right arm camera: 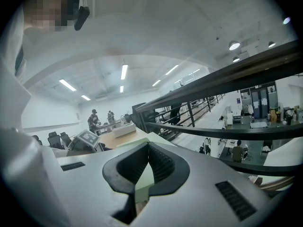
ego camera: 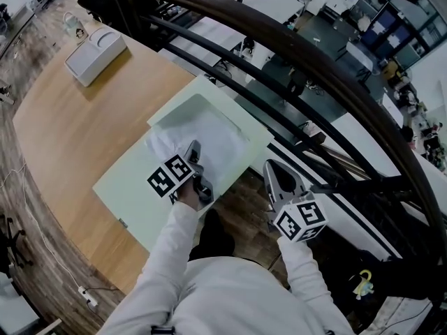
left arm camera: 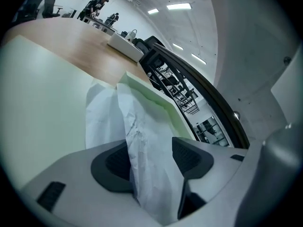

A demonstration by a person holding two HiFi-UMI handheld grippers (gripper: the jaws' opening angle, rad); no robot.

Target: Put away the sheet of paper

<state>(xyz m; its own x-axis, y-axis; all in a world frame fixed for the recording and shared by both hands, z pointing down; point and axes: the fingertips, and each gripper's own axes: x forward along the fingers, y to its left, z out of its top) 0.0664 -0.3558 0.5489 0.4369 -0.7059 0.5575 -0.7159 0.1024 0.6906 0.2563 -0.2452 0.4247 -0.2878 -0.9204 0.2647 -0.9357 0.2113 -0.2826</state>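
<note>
**A:** Where is the sheet just now?

**B:** Your sheet of paper [ego camera: 218,147] lies creased on the open pale green folder [ego camera: 133,187], near the edge of the wooden surface [ego camera: 77,131] closest to you. One fold stands up between the jaws of your left gripper [ego camera: 193,149]. They are wide apart and not pressing it, so nothing is held. I'd judge this to be the release step, with the paper set where it belongs.

**A:** And my other hand?

**B:** Your right gripper [ego camera: 276,170] hangs off the surface toward the railing, jaws together on nothing.

**A:** What next?

**B:** Draw the left gripper straight back and up so the raised fold doesn't catch a pad and drag the sheet out. The folder probably wants closing afterwards, though I cannot tell which part is its cover
</note>
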